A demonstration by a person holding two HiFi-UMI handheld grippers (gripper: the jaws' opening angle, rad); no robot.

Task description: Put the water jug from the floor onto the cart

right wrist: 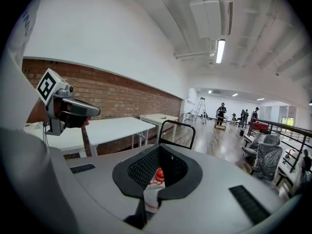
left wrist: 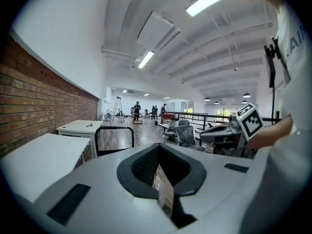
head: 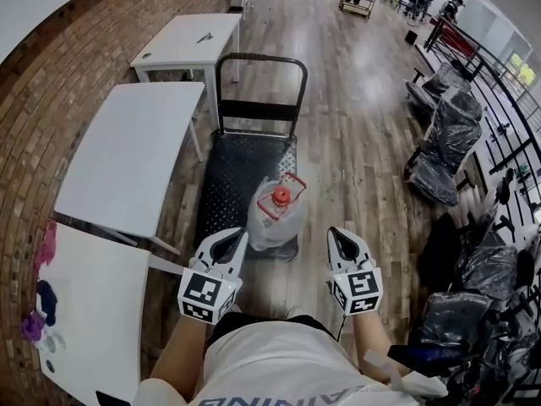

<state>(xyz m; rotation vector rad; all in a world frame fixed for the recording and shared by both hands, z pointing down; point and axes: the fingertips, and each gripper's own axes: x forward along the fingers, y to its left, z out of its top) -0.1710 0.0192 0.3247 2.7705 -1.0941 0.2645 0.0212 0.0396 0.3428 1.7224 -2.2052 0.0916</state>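
Note:
The clear water jug (head: 275,214) with a red cap stands upright on the near end of the black cart deck (head: 232,176). The cart's handle (head: 258,57) rises at the far end. My left gripper (head: 239,237) is shut and empty, just short of the jug on its left. On the jug's right my right gripper (head: 336,233) hovers apart from it, also shut and empty. In the left gripper view the jug's label (left wrist: 163,191) shows past the closed left gripper (left wrist: 161,167). The right gripper view shows the red cap (right wrist: 159,174) beyond the right gripper (right wrist: 157,167).
White tables (head: 127,159) line the brick wall (head: 51,83) at the left, one close beside the cart. Plastic-wrapped chairs (head: 444,150) and a railing (head: 486,66) run along the right. Wooden floor (head: 355,125) lies between; people stand far off at the back.

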